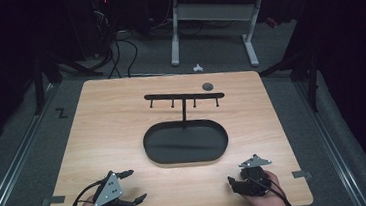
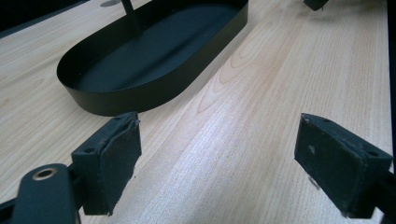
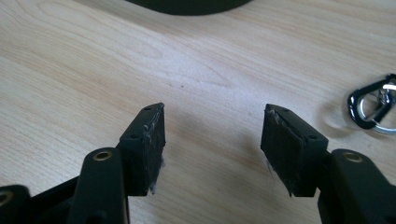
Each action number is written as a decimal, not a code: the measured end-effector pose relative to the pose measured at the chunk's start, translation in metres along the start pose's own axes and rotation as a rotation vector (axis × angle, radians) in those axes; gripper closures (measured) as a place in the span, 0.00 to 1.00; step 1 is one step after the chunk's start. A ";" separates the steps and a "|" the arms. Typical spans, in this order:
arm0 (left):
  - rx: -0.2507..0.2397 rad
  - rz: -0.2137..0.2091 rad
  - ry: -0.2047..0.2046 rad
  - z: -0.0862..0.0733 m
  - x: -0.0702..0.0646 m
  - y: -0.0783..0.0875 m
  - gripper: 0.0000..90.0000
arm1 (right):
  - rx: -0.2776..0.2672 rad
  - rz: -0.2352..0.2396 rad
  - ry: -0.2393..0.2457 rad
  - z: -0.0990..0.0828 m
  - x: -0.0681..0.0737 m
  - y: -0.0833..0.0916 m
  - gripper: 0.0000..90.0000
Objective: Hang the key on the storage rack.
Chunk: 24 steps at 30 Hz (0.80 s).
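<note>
Bare bench [image 1: 119,138] open along both sides, oval tray [image 1: 185,142] with hook rack [image 1: 184,97] blocking centre, carabiner [image 3: 371,106] lying beside right tongs [image 3: 212,147]

tray [image 1: 158,158]: black | table [image 1: 107,119]: light woodgrain | tongs [image 3: 212,140]: black

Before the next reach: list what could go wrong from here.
1. The carabiner clip lies flat on the table beside the open right tongs; its thin ring could slip from the pads.
2. The rack's pegs are small, so hanging could miss.
3. The tray rim lies between.
</note>
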<state>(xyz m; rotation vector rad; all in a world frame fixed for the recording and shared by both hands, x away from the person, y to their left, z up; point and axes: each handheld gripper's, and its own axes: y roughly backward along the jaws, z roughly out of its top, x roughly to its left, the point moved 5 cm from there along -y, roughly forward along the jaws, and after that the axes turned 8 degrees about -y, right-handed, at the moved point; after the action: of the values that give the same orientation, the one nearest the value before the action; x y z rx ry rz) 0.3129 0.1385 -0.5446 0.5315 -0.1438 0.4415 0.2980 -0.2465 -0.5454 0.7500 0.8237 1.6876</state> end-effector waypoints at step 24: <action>0.003 0.001 -0.003 0.000 0.000 0.000 0.17 | 0.247 -0.082 0.059 0.003 -0.013 0.012 0.37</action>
<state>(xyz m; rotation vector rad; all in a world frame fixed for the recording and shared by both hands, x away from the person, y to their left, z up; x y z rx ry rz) 0.3129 0.1381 -0.5447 0.5353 -0.1465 0.4421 0.2967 -0.2612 -0.5348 0.8248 1.1039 1.5576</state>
